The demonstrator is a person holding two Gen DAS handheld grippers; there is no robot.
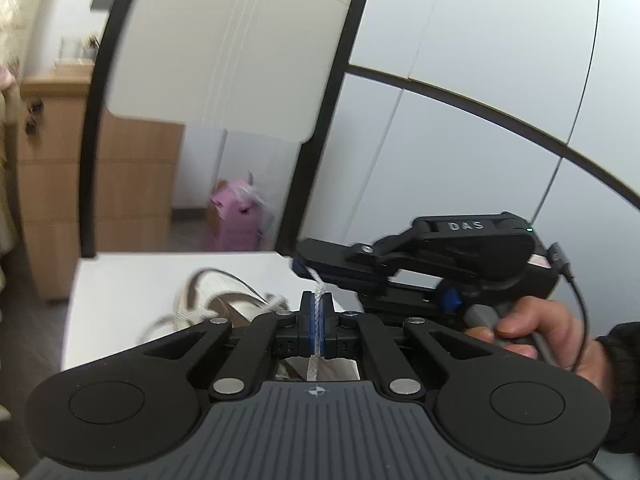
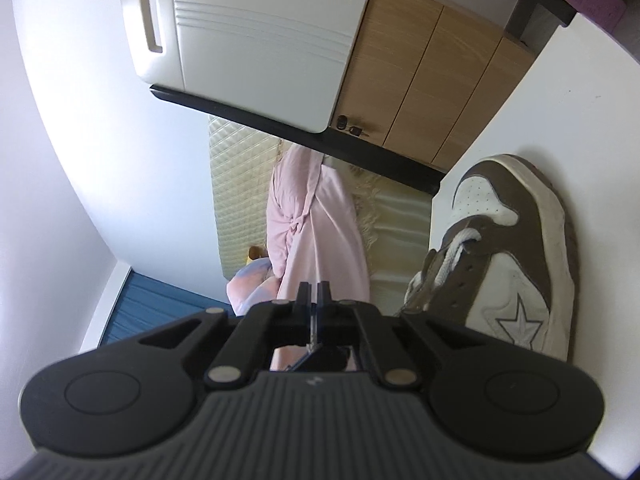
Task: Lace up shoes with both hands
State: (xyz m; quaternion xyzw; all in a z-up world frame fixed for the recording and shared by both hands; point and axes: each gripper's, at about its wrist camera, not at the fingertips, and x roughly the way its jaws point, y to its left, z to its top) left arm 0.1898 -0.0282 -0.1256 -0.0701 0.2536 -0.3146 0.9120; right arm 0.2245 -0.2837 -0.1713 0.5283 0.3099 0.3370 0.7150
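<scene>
White table (image 1: 132, 280), bare toward near edge, far edge just behind shoe. Brown-white shoe (image 2: 516, 256) on tabletop near that edge. Right gripper (image 1: 298, 266) above table beside left's tips, clamped on white lace (image 1: 317, 312). Left gripper (image 1: 317, 316) pinching same lace over shoe.

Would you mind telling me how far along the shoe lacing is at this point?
Done so far: only the eyelets nearest the toe of the brown and white shoe look laced. In hand: the left tool is shut on the white lace, and the right tool is shut on it just beyond. Left: the empty eyelets along the shoe's side, and any knot.
</scene>
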